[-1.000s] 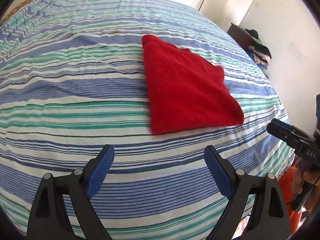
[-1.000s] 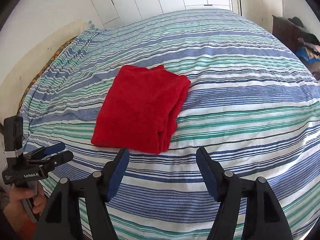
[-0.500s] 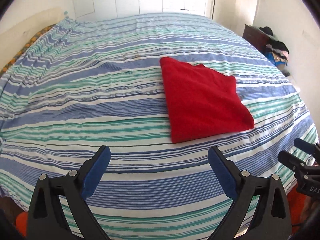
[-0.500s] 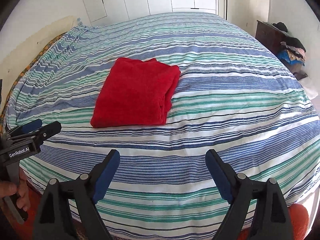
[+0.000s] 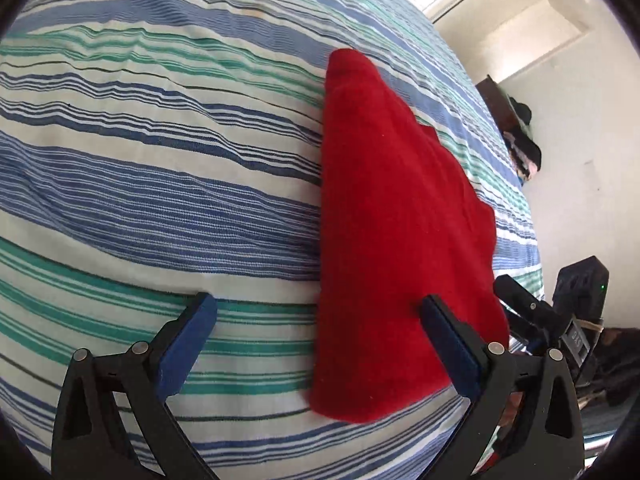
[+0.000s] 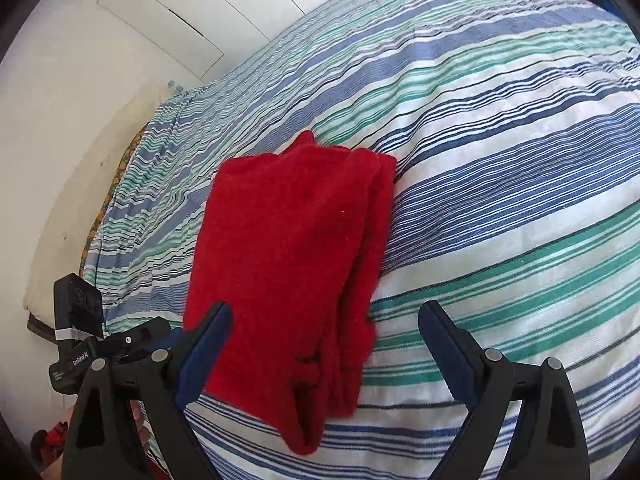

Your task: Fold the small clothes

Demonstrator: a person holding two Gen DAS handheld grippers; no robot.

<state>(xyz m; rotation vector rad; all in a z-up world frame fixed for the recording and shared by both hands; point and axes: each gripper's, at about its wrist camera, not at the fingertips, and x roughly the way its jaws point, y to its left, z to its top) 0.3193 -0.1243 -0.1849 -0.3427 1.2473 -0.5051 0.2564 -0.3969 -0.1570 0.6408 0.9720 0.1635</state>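
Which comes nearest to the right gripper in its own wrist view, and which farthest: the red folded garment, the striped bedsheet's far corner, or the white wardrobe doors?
Measured from the right gripper:
1. Red folded garment: its near end lies between the open jaws, toward the left finger.
2. Striped bedsheet's far corner: beyond the garment, upper left.
3. White wardrobe doors: behind the bed, top left.
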